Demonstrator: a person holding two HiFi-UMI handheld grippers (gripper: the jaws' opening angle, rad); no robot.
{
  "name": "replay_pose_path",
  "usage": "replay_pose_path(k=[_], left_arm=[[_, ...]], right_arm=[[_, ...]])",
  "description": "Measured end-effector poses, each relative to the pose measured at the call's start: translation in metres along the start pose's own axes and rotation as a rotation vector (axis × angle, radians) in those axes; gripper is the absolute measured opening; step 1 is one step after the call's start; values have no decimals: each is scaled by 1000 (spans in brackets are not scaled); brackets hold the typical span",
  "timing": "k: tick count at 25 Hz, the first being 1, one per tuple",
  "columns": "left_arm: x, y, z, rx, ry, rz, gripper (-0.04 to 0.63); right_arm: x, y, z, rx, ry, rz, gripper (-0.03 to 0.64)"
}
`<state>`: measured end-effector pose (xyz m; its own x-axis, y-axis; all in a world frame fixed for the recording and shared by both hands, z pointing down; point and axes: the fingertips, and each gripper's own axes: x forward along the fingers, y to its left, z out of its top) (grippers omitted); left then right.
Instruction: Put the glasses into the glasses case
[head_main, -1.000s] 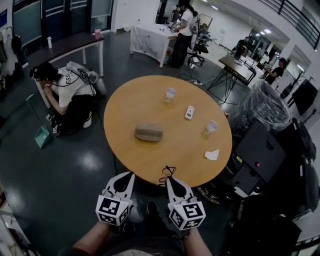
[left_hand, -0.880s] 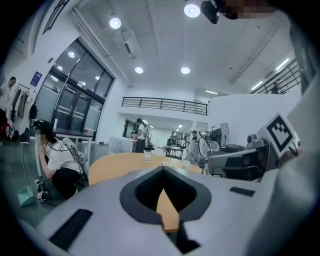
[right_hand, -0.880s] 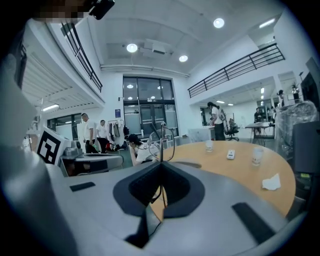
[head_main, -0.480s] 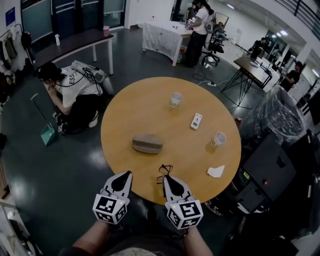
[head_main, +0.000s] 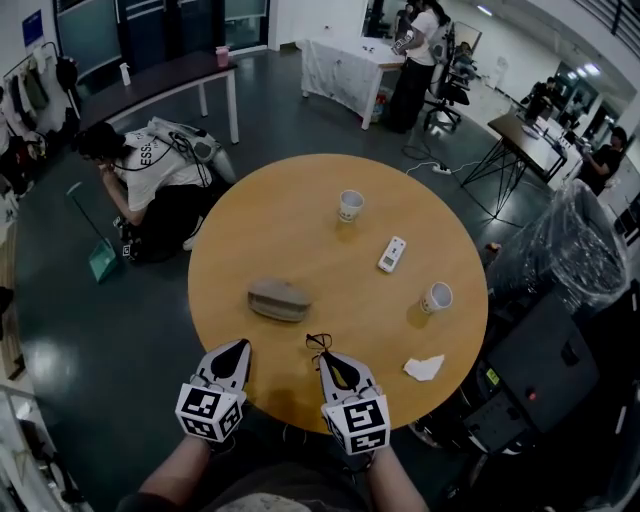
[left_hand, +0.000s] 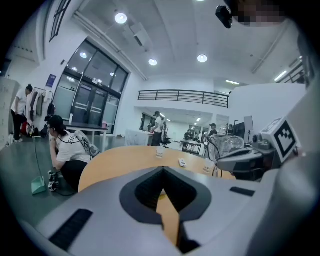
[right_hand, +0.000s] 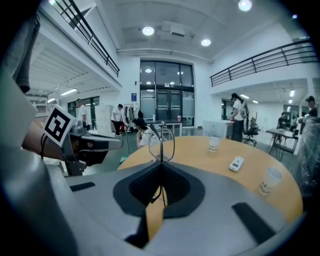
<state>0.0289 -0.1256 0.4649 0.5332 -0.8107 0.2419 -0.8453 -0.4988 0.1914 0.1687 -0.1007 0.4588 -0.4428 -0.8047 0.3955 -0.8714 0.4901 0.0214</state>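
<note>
A closed grey-brown glasses case (head_main: 278, 299) lies on the round wooden table (head_main: 300, 220), left of centre. My right gripper (head_main: 322, 356) hovers over the table's near edge, shut on thin dark-framed glasses (head_main: 318, 343). In the right gripper view the glasses (right_hand: 162, 142) stand up from the closed jaws, one lens loop showing above the right gripper (right_hand: 160, 162). My left gripper (head_main: 239, 346) is to its left at the table edge, shut with nothing in it. In the left gripper view the left gripper (left_hand: 162, 169) has its jaws meeting.
Two paper cups (head_main: 350, 205) (head_main: 436, 297), a white remote (head_main: 392, 254) and a crumpled tissue (head_main: 423, 368) lie on the table's right half. A person (head_main: 150, 180) crouches on the floor at left. A plastic-wrapped bin (head_main: 585, 240) stands at right.
The head view has shifted, so the table sits a little further right and lower in frame. Both grippers stay at the near edge. The glasses remain in the right gripper.
</note>
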Motion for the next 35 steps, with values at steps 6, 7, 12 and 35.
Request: replay_pose_path(k=[6,7,12,35], left_arm=[[25,9,-6,38,41,18,6],[31,13,-7,46,48,17,6],[63,40,-16,80,100,-16,6],[153,98,-93,218,329,-146,6]], right_arm=[[30,5,-8,-139,75,58,-11],[36,7,-8,-161,83,64,-11],[67,8,-17,-290,194,45,-11],[184,6,-68,-706,698,70,-11]])
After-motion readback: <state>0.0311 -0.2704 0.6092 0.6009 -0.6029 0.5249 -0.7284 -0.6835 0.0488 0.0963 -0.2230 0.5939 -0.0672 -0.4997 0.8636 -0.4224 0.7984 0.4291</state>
